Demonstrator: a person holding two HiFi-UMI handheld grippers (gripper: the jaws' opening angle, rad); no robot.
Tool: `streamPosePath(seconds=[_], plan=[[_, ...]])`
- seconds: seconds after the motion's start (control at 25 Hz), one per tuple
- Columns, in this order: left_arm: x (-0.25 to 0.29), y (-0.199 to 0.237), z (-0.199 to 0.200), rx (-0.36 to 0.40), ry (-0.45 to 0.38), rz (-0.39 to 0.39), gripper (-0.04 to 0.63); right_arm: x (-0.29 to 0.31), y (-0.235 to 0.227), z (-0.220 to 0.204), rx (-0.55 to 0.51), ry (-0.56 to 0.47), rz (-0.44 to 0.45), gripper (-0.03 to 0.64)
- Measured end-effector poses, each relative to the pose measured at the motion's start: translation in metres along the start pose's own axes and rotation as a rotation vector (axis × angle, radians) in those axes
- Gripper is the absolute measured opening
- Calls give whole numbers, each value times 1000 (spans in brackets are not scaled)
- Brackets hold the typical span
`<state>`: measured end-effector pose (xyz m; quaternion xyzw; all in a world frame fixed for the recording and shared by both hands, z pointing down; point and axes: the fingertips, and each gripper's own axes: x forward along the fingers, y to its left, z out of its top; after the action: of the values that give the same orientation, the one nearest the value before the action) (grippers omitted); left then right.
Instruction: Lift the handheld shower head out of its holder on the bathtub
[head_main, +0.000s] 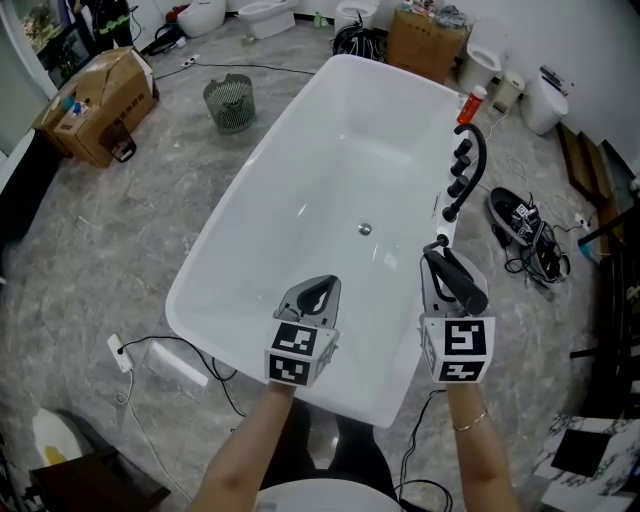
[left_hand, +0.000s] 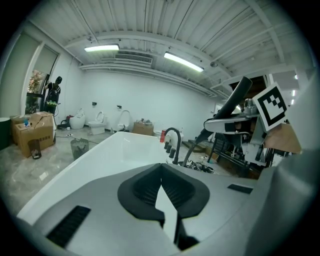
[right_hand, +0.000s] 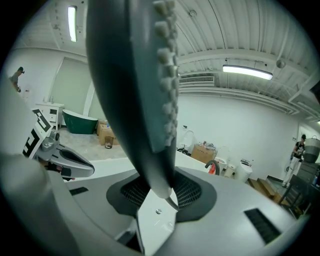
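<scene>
The black handheld shower head is off the tub's rim, above the near right corner of the white bathtub. My right gripper is shut on its handle. In the right gripper view the shower head rises steeply from the jaws of my right gripper, nozzles facing right. The left gripper view shows the shower head at upper right, its hose hanging down to the rim. My left gripper hovers over the tub's near end, shut and empty. The black curved faucet stands on the right rim.
A green mesh waste basket and a cardboard box stand on the marble floor to the left. Black shoes and cables lie right of the tub. A red bottle sits at the far right corner. A white power strip lies near left.
</scene>
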<state>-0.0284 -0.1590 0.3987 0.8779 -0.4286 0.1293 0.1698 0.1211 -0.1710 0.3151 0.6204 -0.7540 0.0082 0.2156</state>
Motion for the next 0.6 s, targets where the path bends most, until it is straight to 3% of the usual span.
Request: streamPosePath(seconds=[0.6], plan=[[12,4,2,-21,5,-2,20,13,-6,6,-25,-7,-13,138]])
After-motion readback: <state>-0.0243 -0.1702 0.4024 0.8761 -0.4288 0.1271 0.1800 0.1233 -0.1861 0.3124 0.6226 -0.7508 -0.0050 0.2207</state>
